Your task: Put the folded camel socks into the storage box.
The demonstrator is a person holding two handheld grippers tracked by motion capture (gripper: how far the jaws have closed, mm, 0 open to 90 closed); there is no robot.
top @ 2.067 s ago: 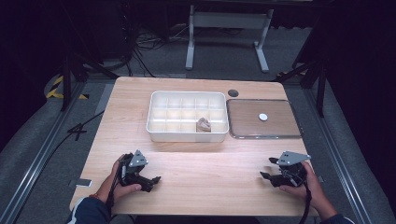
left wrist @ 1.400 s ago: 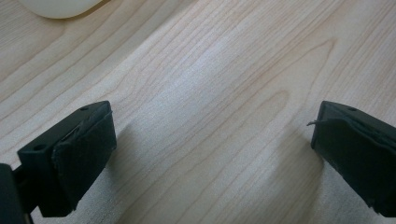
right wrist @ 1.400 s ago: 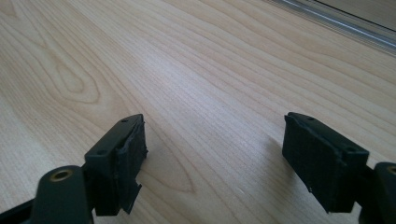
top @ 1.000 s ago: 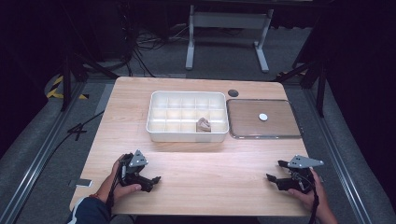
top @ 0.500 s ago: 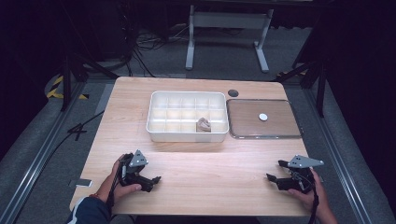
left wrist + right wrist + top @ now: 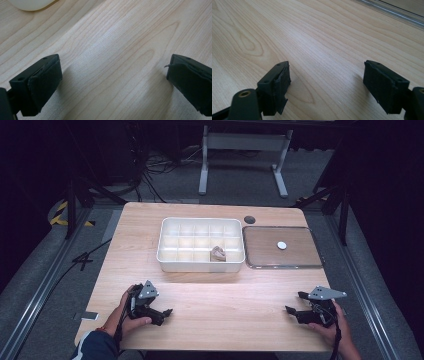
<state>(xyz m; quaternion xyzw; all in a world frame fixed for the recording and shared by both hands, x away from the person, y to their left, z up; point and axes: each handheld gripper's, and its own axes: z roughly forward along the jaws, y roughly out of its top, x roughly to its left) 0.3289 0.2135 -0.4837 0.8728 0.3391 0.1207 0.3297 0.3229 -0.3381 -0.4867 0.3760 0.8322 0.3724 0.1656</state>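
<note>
A white compartment box (image 6: 165, 247) stands at the table's middle back, with a small tan lump (image 6: 218, 253) in a front compartment. To its right lies a clear-rimmed flat tray (image 6: 300, 262) holding a small white disc (image 6: 282, 245). My left gripper (image 6: 162, 312) rests near the front left edge, open, with bare wood between its pads (image 6: 43, 85). My right gripper (image 6: 294, 303) rests near the front right edge, also open, with nothing between its pads (image 6: 278, 86). The box's corner (image 6: 30, 3) shows in the left gripper view; the tray's rim (image 6: 392, 12) shows in the right gripper view.
A small dark round spot (image 6: 249, 219) sits on the wooden table (image 6: 225, 295) behind the tray. Cables and a metal stand foot (image 6: 245, 142) lie on the floor beyond the table. Rails run along both sides.
The right gripper has drawn back toward the front right corner since the earliest frame and has held still for the last second. The left gripper has not moved.
</note>
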